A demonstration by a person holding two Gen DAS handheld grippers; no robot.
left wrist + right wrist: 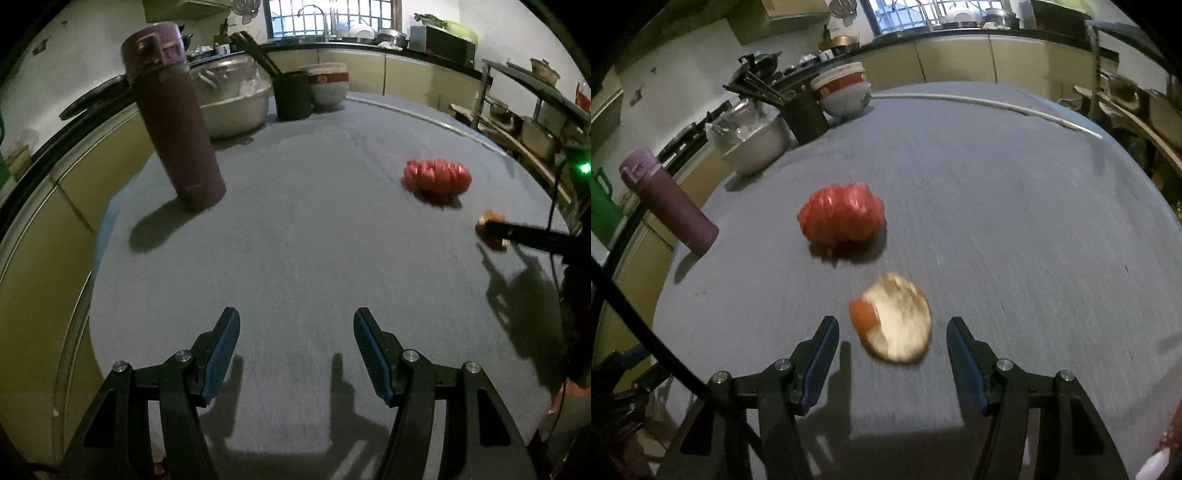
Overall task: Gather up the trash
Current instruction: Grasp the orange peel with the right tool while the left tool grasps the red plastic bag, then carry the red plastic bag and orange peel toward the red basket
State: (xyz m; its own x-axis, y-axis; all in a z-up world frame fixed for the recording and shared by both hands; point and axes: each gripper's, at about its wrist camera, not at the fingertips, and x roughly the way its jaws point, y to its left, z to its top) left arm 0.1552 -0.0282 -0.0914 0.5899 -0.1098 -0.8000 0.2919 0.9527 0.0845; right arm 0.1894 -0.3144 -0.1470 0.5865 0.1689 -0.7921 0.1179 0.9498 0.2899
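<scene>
Two pieces of trash lie on the grey worktop point(1015, 192). One is a crumpled red plastic bag point(842, 214), bunched into a ridged, glossy lump near the middle of the surface. The other is a fruit peel point(895, 319), pale and fibrous on its upturned inner face with an orange skin showing at its left edge; motion blur softens both. The peel sits just ahead of the right tool point(893, 354), in line with the gap between its wide-spread fingers, which grip nothing. The bag lies a little beyond the peel, apart from it. The left tool point(296, 347) hangs over bare worktop with its jaws also wide apart and empty, well away from the bag. A purple flask point(173, 122) stands at the left side; no writing on it can be read.
</scene>
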